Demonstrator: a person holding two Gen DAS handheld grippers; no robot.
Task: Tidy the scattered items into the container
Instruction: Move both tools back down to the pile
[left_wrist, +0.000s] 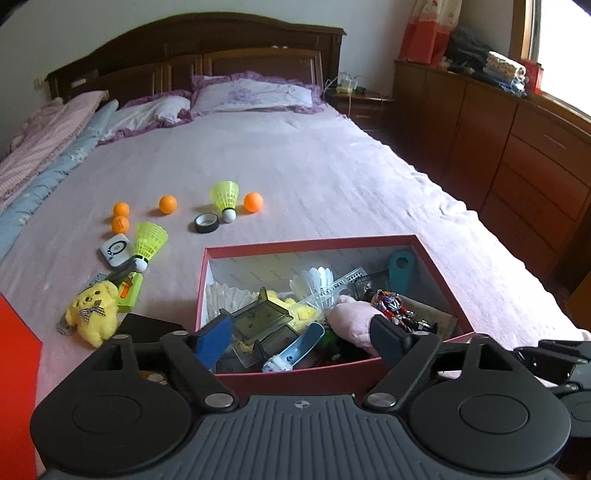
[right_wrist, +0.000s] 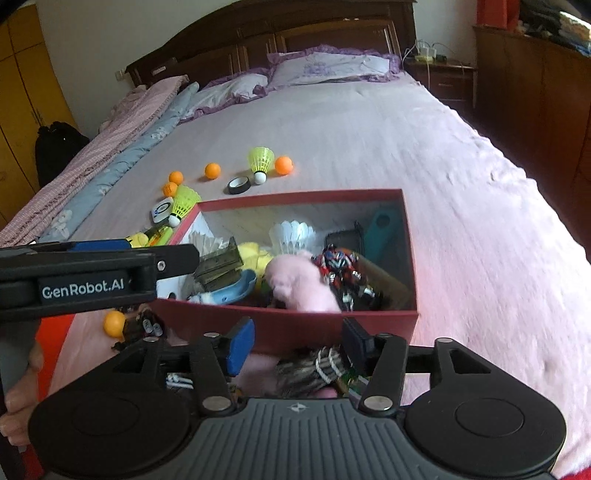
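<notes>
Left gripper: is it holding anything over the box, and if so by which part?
Nothing is held. The left gripper hangs over the red box with its jaws wide apart; the pink plush lies loose in the box beside one jaw.

A wide bed (left_wrist: 295, 162) with a pink cover fills the scene. At its far end stand a dark wooden headboard (left_wrist: 192, 48) and two purple-edged pillows (left_wrist: 251, 94). Folded blankets (left_wrist: 48, 147) lie along the left side. A brown cabinet (left_wrist: 517, 147) stands right.
</notes>
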